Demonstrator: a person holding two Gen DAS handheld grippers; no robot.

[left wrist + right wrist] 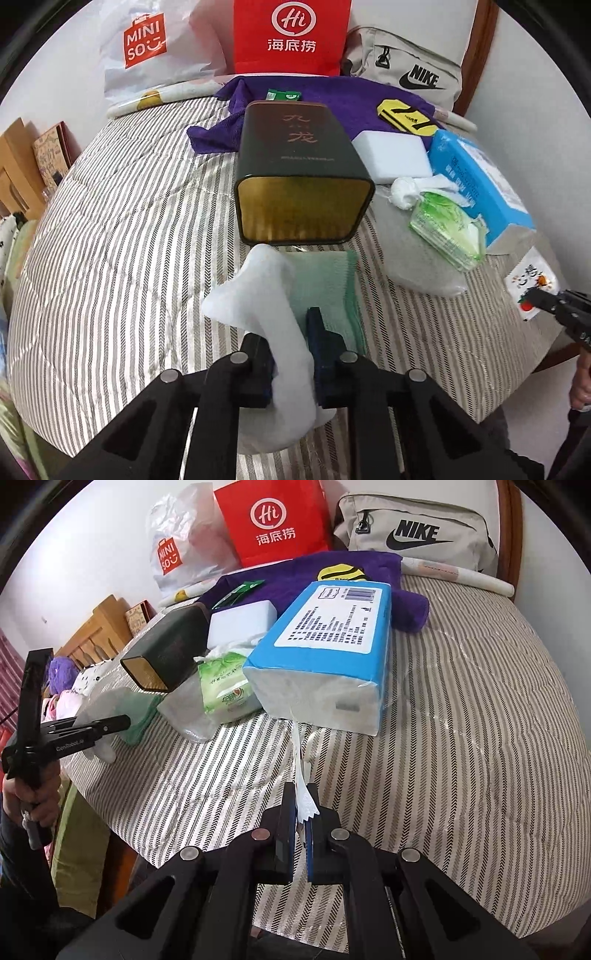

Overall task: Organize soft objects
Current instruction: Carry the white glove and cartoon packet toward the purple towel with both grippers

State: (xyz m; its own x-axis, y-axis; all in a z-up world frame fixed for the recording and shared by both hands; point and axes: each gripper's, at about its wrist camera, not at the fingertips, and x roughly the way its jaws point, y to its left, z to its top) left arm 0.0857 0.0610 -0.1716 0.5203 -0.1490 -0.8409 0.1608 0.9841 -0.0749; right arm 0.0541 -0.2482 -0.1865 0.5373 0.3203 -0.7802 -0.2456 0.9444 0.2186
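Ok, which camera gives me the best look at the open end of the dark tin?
The left wrist view: the dark tin lies with its gold-lined open end facing that camera, straight ahead of the left gripper. The right wrist view shows the tin small, from the side, its opening at an angle.

Right claw (303, 805) pinching white sachet (303, 797), blue tissue pack (325, 642) beyond, striped cover (461, 720)

Even, soft indoor light, faint shadows, sharp focus centrally, strong fisheye bending and dark vignetted corners in both views.
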